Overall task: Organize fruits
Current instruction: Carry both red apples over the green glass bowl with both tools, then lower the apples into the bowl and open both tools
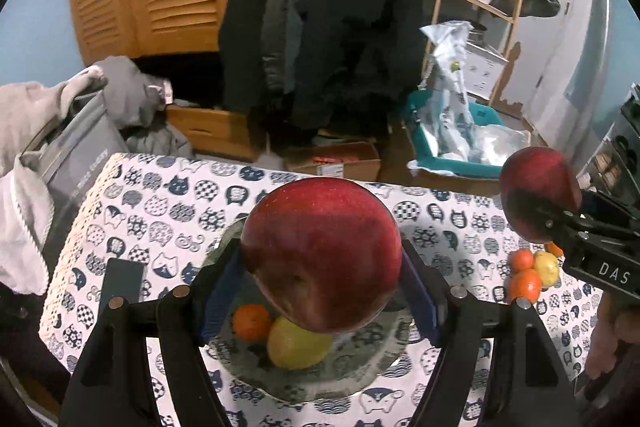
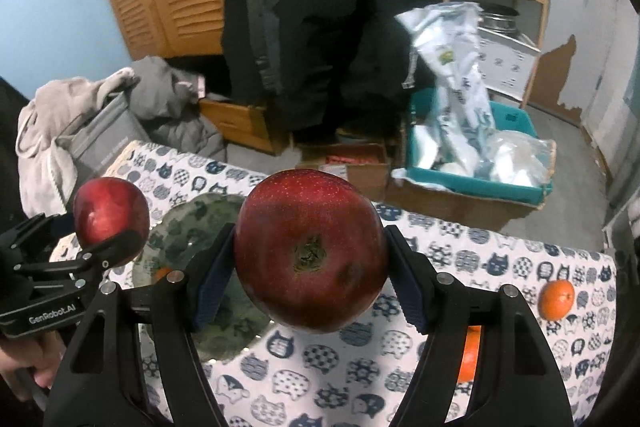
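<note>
The left gripper (image 1: 322,267), clamped on a red apple (image 1: 320,251), hangs directly over the glass plate (image 1: 360,375); the right gripper (image 2: 308,267) (gripping another apple (image 2: 308,251)) sits beside the plate's right rim.

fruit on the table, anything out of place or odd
A few pieces sit loose on the cat-print tablecloth instead of on the glass plate: two oranges and a yellow fruit clustered off to the right. The plate holds only an orange and a yellow fruit. Nothing looks spilled or damaged.
</note>
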Available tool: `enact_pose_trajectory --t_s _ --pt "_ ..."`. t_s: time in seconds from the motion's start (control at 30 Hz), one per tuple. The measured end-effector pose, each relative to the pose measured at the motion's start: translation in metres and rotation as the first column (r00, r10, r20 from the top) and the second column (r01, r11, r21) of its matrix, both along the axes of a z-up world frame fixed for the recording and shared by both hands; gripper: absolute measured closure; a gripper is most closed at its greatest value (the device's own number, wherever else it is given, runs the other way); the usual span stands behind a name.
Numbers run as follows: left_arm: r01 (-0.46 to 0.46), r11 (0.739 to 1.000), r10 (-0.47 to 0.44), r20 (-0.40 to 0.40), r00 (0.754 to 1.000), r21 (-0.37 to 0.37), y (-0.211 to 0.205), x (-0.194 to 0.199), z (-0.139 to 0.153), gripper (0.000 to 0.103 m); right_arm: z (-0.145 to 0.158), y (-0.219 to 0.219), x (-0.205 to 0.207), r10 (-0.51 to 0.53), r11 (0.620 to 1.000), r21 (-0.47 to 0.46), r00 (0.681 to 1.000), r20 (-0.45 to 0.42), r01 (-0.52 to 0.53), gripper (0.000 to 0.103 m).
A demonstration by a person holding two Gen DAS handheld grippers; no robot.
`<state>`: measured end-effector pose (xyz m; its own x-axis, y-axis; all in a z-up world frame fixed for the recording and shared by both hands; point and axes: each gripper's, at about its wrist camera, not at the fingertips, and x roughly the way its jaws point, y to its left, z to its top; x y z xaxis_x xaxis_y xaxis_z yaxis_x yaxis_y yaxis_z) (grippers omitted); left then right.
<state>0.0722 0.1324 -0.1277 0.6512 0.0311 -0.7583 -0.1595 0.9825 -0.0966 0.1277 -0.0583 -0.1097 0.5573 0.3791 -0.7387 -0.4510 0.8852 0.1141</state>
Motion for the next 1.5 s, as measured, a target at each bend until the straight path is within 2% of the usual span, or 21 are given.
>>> enact_pose_trajectory --t_s 0.27,0.73,1.0,1.27,1.5 --pt "-0.047 0.999 0.047 -0.045 0.998 0.001 0.029 0.002 -0.019 0.027 -0.015 0.037 0.004 0.055 0.998 -0.017 0.998 -0.030 -0.055 0.031" --pt "-0.083 0.996 0.081 -0.154 0.985 -0.008 0.054 0.022 -0.073 0.027 -0.068 0.075 0.018 0.100 0.993 -0.044 0.984 -0.147 -0.108 0.031" --pt "-0.092 0.995 0.083 -0.214 0.973 -0.030 0.058 0.033 -0.099 0.027 -0.093 0.080 0.024 0.101 0.991 -0.062 0.975 -0.198 -0.115 0.031" --pt "-0.100 0.993 0.079 -0.274 0.958 -0.062 0.059 0.038 -0.123 0.027 -0.104 0.077 0.027 0.095 0.992 -0.056 0.970 -0.224 -0.111 0.031" --pt "-0.098 0.993 0.075 -0.280 0.957 -0.070 0.061 0.040 -0.125 0.026 -0.107 0.079 0.029 0.096 0.993 -0.050 0.968 -0.231 -0.111 0.031"
